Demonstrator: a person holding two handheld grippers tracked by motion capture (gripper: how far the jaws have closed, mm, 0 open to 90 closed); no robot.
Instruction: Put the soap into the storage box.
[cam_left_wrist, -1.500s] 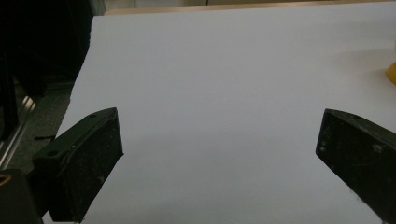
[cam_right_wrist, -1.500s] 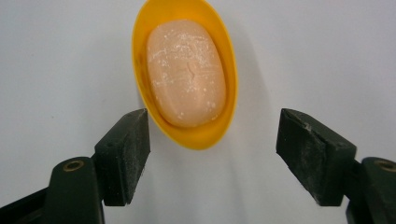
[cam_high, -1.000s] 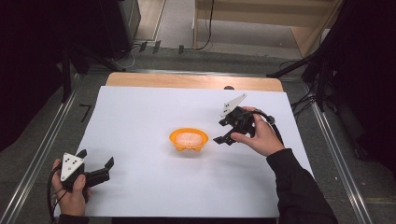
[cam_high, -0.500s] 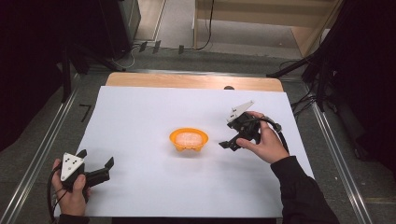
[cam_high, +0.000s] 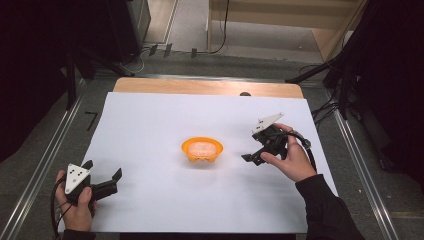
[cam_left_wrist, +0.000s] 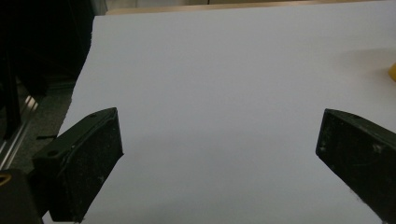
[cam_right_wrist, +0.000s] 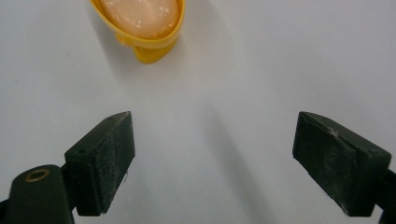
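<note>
A small orange bowl (cam_high: 201, 150) holding a pale pinkish lump stands in the middle of the white sheet (cam_high: 165, 115). In the right gripper view the bowl (cam_right_wrist: 142, 23) sits at the top left, well ahead of the jaws. My right gripper (cam_high: 251, 147) is to the right of the bowl, apart from it and pointing toward it. Its jaws have just been opening, and my right gripper (cam_right_wrist: 212, 154) has only bare sheet between them. At the sheet's near left corner my left gripper (cam_high: 104, 169) stands open. Nothing lies between the jaws of my left gripper (cam_left_wrist: 219, 154).
A strip of bare wooden tabletop (cam_high: 200, 86) runs along the far edge of the sheet. Metal rails (cam_high: 47, 160) flank the table on both sides. A sliver of the bowl (cam_left_wrist: 392, 72) shows at the right edge of the left gripper view.
My right hand has drawn back to the right, away from the bowl, and its jaws stand wider apart. The left hand has not moved.
</note>
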